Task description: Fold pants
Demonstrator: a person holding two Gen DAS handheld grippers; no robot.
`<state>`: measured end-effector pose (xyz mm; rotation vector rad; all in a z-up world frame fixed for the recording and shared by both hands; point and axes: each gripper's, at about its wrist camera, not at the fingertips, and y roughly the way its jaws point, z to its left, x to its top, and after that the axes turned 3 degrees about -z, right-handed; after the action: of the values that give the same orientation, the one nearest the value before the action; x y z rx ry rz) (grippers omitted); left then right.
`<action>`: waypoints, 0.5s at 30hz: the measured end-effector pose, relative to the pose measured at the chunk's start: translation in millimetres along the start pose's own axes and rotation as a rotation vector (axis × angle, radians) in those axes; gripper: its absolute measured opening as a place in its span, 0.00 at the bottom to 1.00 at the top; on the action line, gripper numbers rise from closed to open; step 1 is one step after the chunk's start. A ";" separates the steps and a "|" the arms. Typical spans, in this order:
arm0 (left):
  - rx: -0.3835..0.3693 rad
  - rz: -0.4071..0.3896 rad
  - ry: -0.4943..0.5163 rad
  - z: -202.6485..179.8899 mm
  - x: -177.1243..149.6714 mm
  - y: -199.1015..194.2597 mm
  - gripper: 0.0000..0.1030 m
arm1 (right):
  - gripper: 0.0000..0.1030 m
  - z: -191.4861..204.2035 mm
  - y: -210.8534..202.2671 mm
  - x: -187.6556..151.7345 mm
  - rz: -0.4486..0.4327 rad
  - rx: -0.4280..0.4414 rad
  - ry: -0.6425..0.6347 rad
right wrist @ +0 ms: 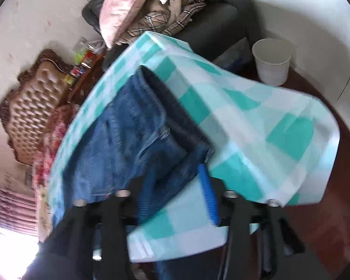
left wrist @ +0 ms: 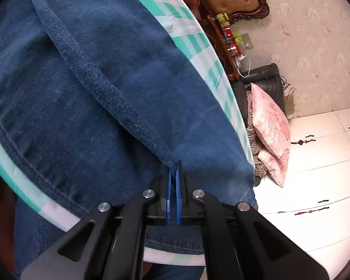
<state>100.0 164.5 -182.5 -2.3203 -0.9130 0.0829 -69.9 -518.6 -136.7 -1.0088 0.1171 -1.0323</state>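
Blue denim pants (left wrist: 93, 93) lie spread on a table covered with a teal-and-white checked cloth (left wrist: 193, 46). My left gripper (left wrist: 174, 163) is shut on a raised fold of the denim, pinching a ridge that runs up and to the left. In the right wrist view the pants (right wrist: 133, 140) lie folded on the cloth (right wrist: 256, 121). My right gripper (right wrist: 177, 175) is open, its blue fingers (right wrist: 207, 186) straddling the near corner of the denim at the table edge. The view is blurred by motion.
A dark sofa holds a pink pillow (left wrist: 271, 126) and plaid bedding (right wrist: 175, 7). A white bucket (right wrist: 271, 60) stands on the red floor beside the table. A tufted headboard (right wrist: 32, 107), a cluttered wooden shelf (left wrist: 228, 39) and white cabinets (left wrist: 326, 163) surround the table.
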 end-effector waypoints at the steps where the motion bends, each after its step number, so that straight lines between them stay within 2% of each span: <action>1: -0.003 0.001 -0.004 -0.2 1.4 1.1 0.03 | 0.48 4.9 2.1 -1.0 0.006 0.020 0.009; 6: -0.017 0.003 -0.036 2.5 1.5 4.6 0.04 | 0.48 21.0 26.9 -4.9 0.061 0.056 0.046; 8: -0.022 0.000 -0.041 5.3 0.2 1.5 0.11 | 0.48 30.8 35.4 -3.1 0.068 0.059 0.043; 10: -0.020 -0.003 -0.042 8.9 2.0 1.2 0.26 | 0.48 34.2 41.6 1.1 0.068 0.049 0.049; 12: -0.013 0.004 -0.057 14.2 7.5 7.5 0.28 | 0.47 32.9 51.0 5.0 0.080 0.032 0.071; 14: 0.000 0.011 -0.069 17.6 14.6 14.5 0.07 | 0.14 42.7 52.2 8.1 0.075 -0.026 0.017; 15: 0.009 0.012 -0.070 17.3 18.4 14.4 0.02 | 0.06 46.4 49.2 9.5 0.069 -0.014 0.008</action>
<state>117.7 177.4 -201.6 -2.3277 -0.9320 0.1735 -8.4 -489.7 -143.4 -1.0067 0.1647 -0.9736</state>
